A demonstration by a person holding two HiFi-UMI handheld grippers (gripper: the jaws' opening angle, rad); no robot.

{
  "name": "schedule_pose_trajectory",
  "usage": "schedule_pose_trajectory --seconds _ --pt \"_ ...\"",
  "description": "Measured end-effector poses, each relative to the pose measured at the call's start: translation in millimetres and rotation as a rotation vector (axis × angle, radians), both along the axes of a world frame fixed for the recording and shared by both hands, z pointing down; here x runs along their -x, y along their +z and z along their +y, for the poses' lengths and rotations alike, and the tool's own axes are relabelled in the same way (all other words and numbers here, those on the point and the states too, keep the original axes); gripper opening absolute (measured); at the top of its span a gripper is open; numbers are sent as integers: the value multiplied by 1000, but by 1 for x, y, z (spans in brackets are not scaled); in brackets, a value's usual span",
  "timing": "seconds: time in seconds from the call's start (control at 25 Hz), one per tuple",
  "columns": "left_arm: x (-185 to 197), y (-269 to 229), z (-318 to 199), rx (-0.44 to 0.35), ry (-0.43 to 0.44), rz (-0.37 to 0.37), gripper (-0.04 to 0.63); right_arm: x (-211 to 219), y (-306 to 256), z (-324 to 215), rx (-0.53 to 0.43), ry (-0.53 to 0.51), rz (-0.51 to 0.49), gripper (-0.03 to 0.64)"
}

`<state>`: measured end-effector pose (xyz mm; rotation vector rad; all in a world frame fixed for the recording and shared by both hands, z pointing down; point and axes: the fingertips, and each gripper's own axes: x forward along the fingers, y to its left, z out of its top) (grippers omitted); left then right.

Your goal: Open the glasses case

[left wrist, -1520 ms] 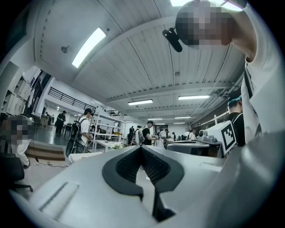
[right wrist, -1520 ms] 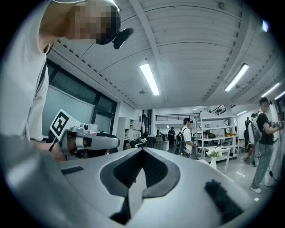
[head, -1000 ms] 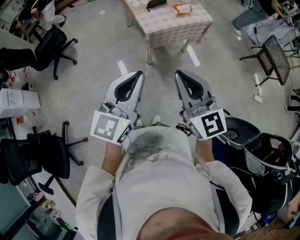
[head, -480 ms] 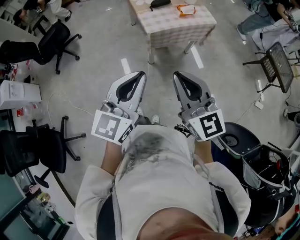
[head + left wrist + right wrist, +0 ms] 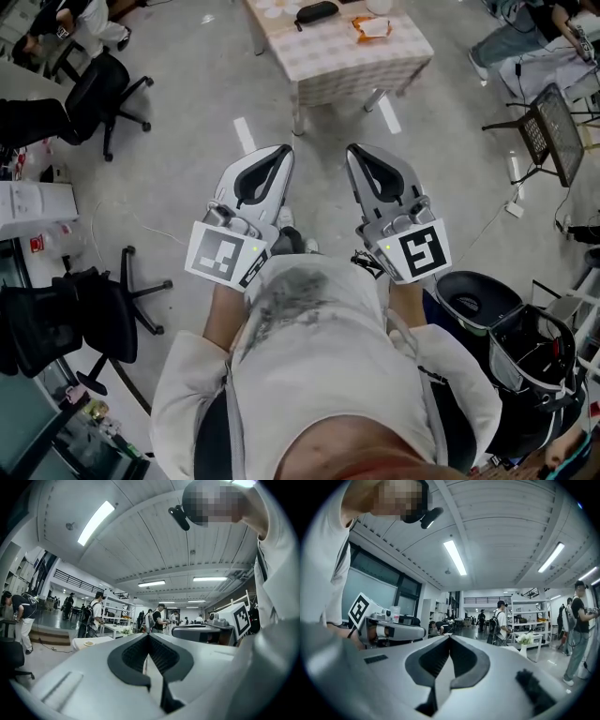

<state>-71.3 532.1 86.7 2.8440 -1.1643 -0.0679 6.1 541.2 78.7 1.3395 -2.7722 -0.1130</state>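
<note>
A black glasses case [image 5: 315, 11] lies shut on a table with a checked cloth [image 5: 342, 56] at the top of the head view, well ahead of both grippers. My left gripper [image 5: 284, 151] and right gripper [image 5: 353, 150] are held side by side at chest height, pointing level toward the table. Both are shut with nothing between the jaws. The left gripper view shows its closed tips [image 5: 148, 635] against a distant hall, and the right gripper view shows its closed tips [image 5: 450, 637] the same way. The case is in neither gripper view.
An orange packet [image 5: 372, 26] lies on the table near the case. Black office chairs [image 5: 98, 89] [image 5: 75, 314] stand at the left, black bins [image 5: 473, 300] at the right, and a folding chair [image 5: 553, 117] at the upper right. People stand and sit around the hall.
The floor and the bins at the right have slid down the head view and the table shows a little more. Both grippers stay shut and side by side.
</note>
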Motion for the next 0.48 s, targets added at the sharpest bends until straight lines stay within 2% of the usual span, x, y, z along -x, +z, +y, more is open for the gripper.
schedule_pose_trajectory --seconds 0.48 --pt "25 -1 -78 1 48 10 5 23 0 -70 6 63 32 17"
